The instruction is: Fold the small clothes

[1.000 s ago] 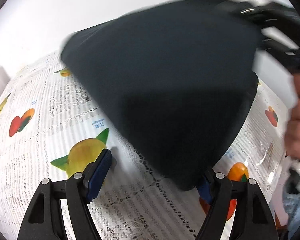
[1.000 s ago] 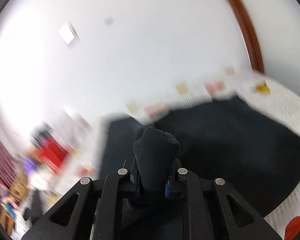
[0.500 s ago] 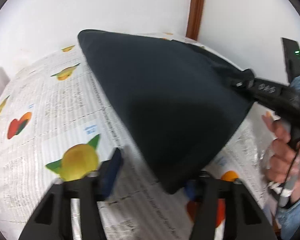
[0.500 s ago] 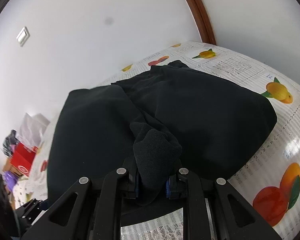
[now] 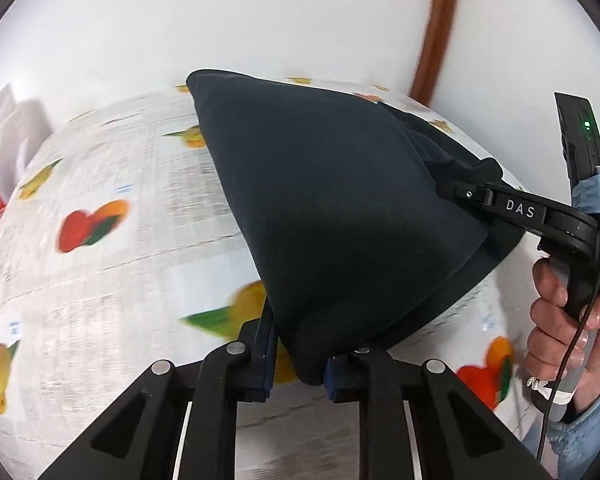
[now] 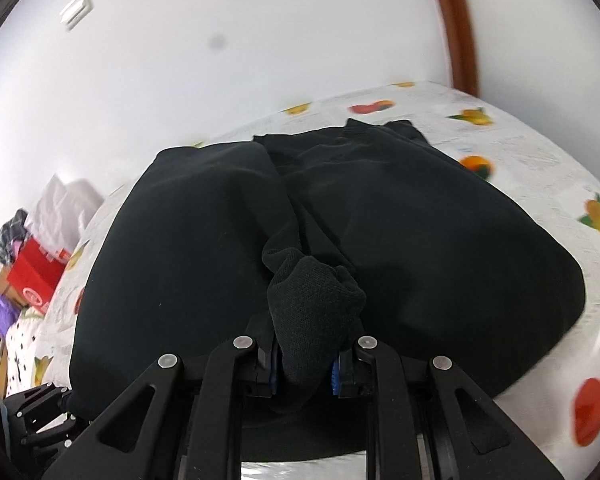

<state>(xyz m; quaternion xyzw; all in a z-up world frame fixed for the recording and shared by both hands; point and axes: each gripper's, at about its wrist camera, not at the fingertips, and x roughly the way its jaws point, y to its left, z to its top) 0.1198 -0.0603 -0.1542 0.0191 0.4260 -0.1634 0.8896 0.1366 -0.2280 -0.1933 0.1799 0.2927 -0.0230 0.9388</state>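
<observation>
Centrally, a dark garment (image 5: pixel 340 216) is spread over the tabletop (image 5: pixel 100 288), lying on a white lace-patterned cloth printed with fruit. In the left wrist view its near corner is drawn to a point and raised off the cloth, and that corner is seated between the jaws of the left gripper (image 5: pixel 298 364). These jaws have just been closing, and the blue pads (image 5: pixel 265 354) are now seen narrow, pressed against the fabric on both sides. In the right wrist view the garment (image 6: pixel 420 248) is seen as two broad lobes with a crease running between them from far to near. A ribbed, bunched end of it, possibly a cuff, is clamped in the narrow jaws of the right gripper (image 6: pixel 305 364), with fabric standing up above the pads. The same right gripper is seen from the left wrist view at the garment's right edge (image 5: pixel 456 190), its black arm marked DAS, held by a hand (image 5: pixel 560 320) with a blue sleeve below. A cable is seen running down past the hand. Beyond the tabletop a white wall is seen, with a brown wooden frame (image 5: pixel 436 28) at the far right. At the left of the right wrist view a red box (image 6: pixel 32 276) and piled white and patterned items are seen beside the tabletop. The left gripper's black frame (image 6: pixel 40 412) is visible at that view's lower left.
</observation>
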